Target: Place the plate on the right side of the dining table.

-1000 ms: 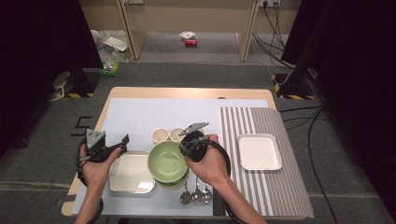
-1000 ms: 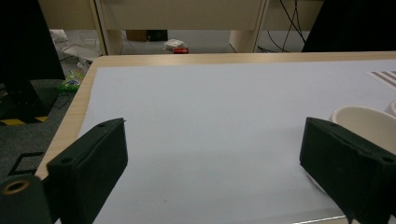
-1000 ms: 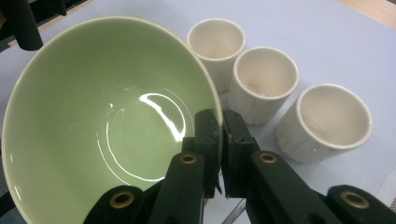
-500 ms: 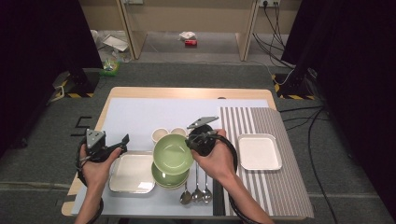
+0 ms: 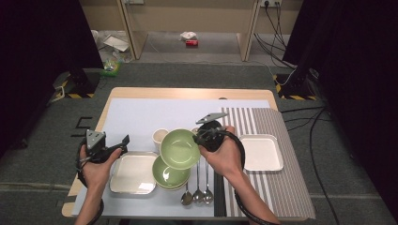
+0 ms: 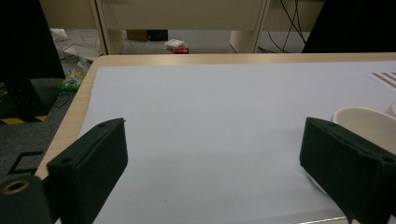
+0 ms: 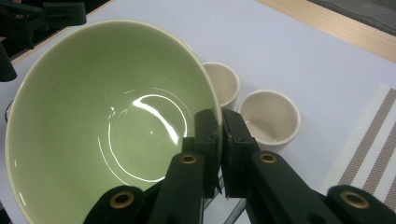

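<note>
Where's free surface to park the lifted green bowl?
Free: the pale mat beyond the two cups, and the striped mat around the white square plate. Crowded: near edge, with the metal tray, the remaining green bowls and the spoons.

Two green bowls (image 5: 179, 149), two cups (image 7: 271, 115), three spoons (image 5: 197, 193), two trays (image 5: 133, 174)

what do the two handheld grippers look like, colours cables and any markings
Both the left gripper and the right gripper are black, each topped by a grey three-cornered plate and trailing a black cable that loops under the wrist. Jaws are blocky and black, their linkage arms pinned with brass-coloured rivets. Forearms are bare; no markings visible.
</note>
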Demonstrator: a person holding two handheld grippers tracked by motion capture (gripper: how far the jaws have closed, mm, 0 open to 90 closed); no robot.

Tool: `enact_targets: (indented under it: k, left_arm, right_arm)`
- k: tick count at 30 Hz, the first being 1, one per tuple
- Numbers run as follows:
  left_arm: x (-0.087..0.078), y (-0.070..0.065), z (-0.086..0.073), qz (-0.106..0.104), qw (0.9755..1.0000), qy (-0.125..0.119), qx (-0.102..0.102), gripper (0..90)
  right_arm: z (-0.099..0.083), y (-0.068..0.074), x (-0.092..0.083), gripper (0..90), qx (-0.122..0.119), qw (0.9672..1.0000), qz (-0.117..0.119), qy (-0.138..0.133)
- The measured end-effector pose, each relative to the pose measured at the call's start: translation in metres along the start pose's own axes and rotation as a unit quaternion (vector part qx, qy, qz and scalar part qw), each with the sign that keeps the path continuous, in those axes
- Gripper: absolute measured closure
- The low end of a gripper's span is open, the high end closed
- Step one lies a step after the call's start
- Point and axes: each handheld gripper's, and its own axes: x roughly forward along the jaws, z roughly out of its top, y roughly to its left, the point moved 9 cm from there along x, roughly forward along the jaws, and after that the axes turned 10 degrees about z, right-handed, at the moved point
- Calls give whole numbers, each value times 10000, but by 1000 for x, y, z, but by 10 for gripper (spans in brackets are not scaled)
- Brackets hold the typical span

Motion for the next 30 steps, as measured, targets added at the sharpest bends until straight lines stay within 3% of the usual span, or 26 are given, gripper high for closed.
enact_targets:
  k: [19, 30]
  left_arm:
    - [0, 1, 0, 10, 10000, 7, -5, 67]
    - [0, 2, 0, 16, 10000, 2, -10, 67]
  right_arm:
    - [-4, -33, -11, 870, 269, 9994, -234, 38]
    - [-7, -59, -24, 870, 446, 9979, -472, 20]
